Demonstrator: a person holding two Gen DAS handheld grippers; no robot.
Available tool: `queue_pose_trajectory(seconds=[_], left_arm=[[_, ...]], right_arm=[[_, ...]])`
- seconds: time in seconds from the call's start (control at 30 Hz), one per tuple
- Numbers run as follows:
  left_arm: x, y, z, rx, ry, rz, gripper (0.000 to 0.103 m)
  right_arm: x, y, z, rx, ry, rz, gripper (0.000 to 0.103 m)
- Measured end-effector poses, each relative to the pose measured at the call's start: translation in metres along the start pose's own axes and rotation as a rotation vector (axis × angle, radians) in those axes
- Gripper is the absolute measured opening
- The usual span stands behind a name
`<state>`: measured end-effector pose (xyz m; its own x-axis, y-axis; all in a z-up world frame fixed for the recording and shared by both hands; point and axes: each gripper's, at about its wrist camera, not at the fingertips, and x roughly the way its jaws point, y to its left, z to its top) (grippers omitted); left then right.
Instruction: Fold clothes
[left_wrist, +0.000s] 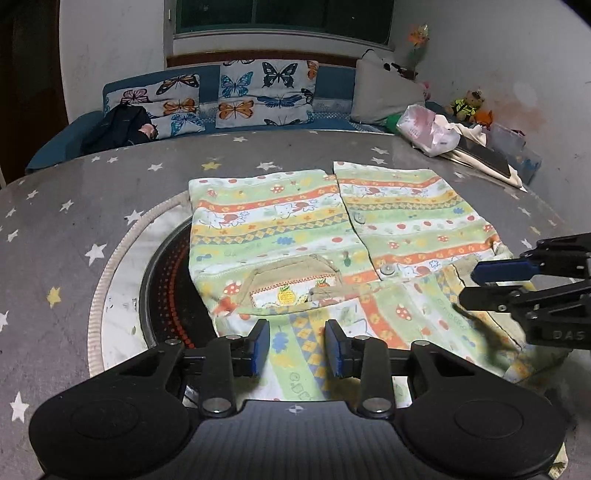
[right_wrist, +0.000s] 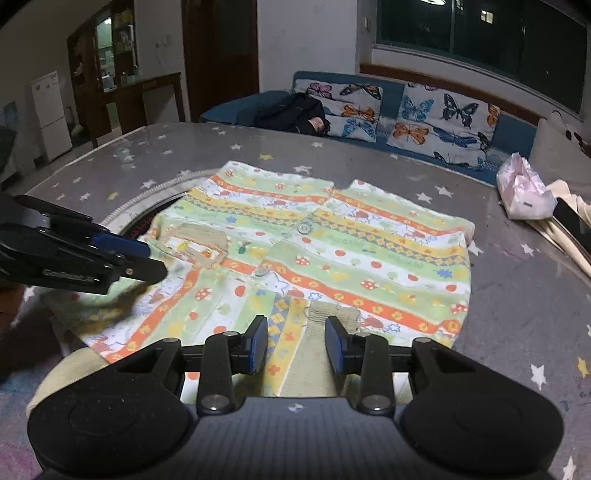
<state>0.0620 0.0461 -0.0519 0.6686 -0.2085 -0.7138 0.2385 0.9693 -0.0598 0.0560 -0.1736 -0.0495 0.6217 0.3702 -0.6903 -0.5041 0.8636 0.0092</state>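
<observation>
The child's shirt (left_wrist: 332, 236) lies spread on the star-print desk (left_wrist: 74, 206), buttoned front up, its left side draped over the round cooktop inset (left_wrist: 162, 280) in the desk's middle. Both sleeves look folded in across the near hem, one striped band under each gripper.

Left gripper (left_wrist: 297, 345) hovers over the near-left fold, jaws parted, pads on either side of the striped cloth with nothing pinched as far as the left wrist view shows. Right gripper (right_wrist: 296, 345) sits over the beige cuff (right_wrist: 332, 314) at the near-right edge, jaws likewise apart, released, no cloth caught between the pads.

Here's the risk, as I read it: the two grippers stand close together near the hem, and a careless swing could knock one into the other. A shallow pinch may catch only the top sleeve layer, so lifting would peel the fold open instead of carrying the whole hem. Dragging rather than lifting could snag the cloth on the ribbed ring of the cooktop inset and skew the shirt. The near hem also seems to hang at the desk's edge; a loose grasp might let it slide off.

Containers: a pink plastic bag (right_wrist: 524, 192) sits at the far right of the desk, bulging, contents not readable. The shirt's chest pocket (left_wrist: 291, 284) lies flat, apparently empty.
</observation>
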Motion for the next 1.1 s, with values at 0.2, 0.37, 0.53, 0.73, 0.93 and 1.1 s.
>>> queue_pose_trajectory(seconds=[0.2, 0.37, 0.53, 0.73, 0.93, 1.1], left_arm=[[-0.001, -0.005, 0.001, 0.009, 0.002, 0.018, 0.036], [-0.015, -0.015, 0.002, 0.017, -0.015, 0.029, 0.047], [-0.03, -0.024, 0.0, -0.02, -0.016, 0.016, 0.054], [-0.047, -0.041, -0.014, -0.035, -0.01, 0.005, 0.068], [-0.062, -0.055, -0.032, -0.055, 0.007, 0.002, 0.08], [-0.08, -0.064, -0.046, -0.06, -0.002, 0.007, 0.093]], right_arm=[[-0.001, 0.008, -0.012, -0.036, 0.022, 0.012, 0.035], [-0.013, 0.008, -0.011, -0.021, 0.014, 0.014, 0.037], [-0.027, 0.009, -0.017, 0.009, -0.011, 0.0, 0.045], [-0.043, 0.016, -0.034, 0.032, -0.02, -0.005, 0.059], [-0.062, 0.02, -0.056, 0.073, -0.032, -0.008, 0.08], [-0.083, 0.022, -0.07, 0.124, -0.062, -0.035, 0.093]])
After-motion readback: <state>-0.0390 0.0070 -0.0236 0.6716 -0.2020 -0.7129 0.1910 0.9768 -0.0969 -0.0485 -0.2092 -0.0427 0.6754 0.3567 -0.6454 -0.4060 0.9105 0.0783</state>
